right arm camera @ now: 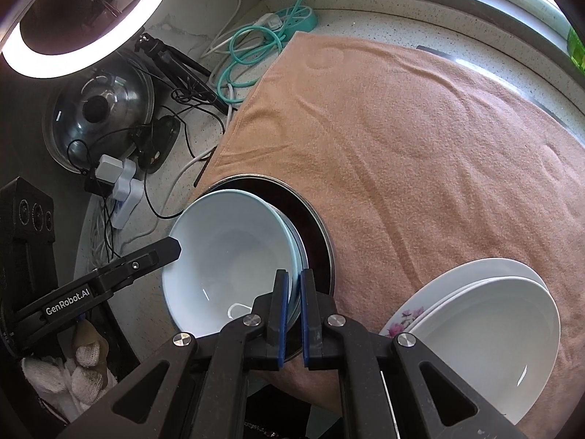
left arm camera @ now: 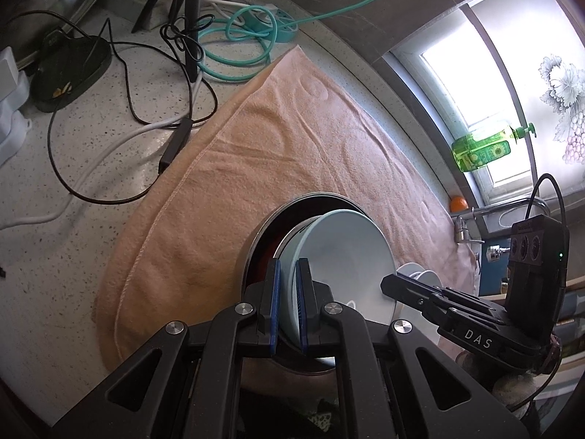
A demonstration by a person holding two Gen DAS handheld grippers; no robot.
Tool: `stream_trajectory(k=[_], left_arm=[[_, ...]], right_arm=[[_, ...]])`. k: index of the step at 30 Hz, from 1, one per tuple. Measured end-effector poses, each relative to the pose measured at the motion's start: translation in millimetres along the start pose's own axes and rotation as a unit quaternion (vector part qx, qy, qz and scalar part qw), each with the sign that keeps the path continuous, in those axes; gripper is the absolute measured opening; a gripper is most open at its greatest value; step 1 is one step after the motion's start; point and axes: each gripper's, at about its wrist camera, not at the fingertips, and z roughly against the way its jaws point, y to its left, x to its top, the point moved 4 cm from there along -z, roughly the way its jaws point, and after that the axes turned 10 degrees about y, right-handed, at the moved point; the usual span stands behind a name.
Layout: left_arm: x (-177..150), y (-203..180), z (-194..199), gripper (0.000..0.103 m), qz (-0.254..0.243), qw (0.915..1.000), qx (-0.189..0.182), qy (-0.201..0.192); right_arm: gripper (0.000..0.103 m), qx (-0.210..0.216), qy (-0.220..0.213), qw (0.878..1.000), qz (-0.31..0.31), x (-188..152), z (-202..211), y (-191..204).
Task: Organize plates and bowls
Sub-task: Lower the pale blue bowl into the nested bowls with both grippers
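A pale blue bowl (left arm camera: 343,252) sits nested in a dark bowl with a metal rim (left arm camera: 256,245) on a peach towel (left arm camera: 278,117). My left gripper (left arm camera: 289,285) is shut on the blue bowl's near rim. My right gripper (right arm camera: 295,292) is shut on the opposite rim of the blue bowl (right arm camera: 226,252), with the dark metal-rimmed bowl (right arm camera: 318,226) beneath. Each gripper shows in the other's view, the right gripper (left arm camera: 391,283) on the right and the left gripper (right arm camera: 175,247) on the left. Two stacked white plates (right arm camera: 486,314), the lower one flowered, lie on the towel (right arm camera: 402,139) at the right.
Cables, a teal power strip (right arm camera: 296,18), a tripod (right arm camera: 172,58), a glass pot lid (right arm camera: 98,109) and white adapters (right arm camera: 117,179) crowd the speckled counter (left arm camera: 73,168) to the left. A ring light (right arm camera: 84,11) hangs above. A green soap bottle (left arm camera: 482,148) and a tap (left arm camera: 464,230) stand by the window.
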Motion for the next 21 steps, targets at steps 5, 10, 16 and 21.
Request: stream_trajectory(k=[5, 10, 16, 21], left_arm=[[0.7, 0.8, -1.4, 0.007, -0.002, 1.0000, 0.001, 0.000], [1.1, -0.6, -1.4, 0.007, -0.007, 1.0000, 0.003, 0.000], [1.5, -1.7, 1.0, 0.007, -0.018, 0.9998, 0.011, -0.005], [1.6, -1.9, 10.1, 0.009, -0.029, 0.9993, 0.017, -0.016]], right_arm=[[0.006, -0.001, -0.003, 1.000, 0.002, -0.1, 1.2, 0.6], [0.007, -0.001, -0.003, 1.000, 0.004, -0.5, 1.1, 0.5], [0.009, -0.002, -0.007, 1.000, 0.015, -3.5, 2.4, 3.9], [0.009, 0.000, -0.021, 1.000, 0.015, -6.0, 10.0, 1.8]])
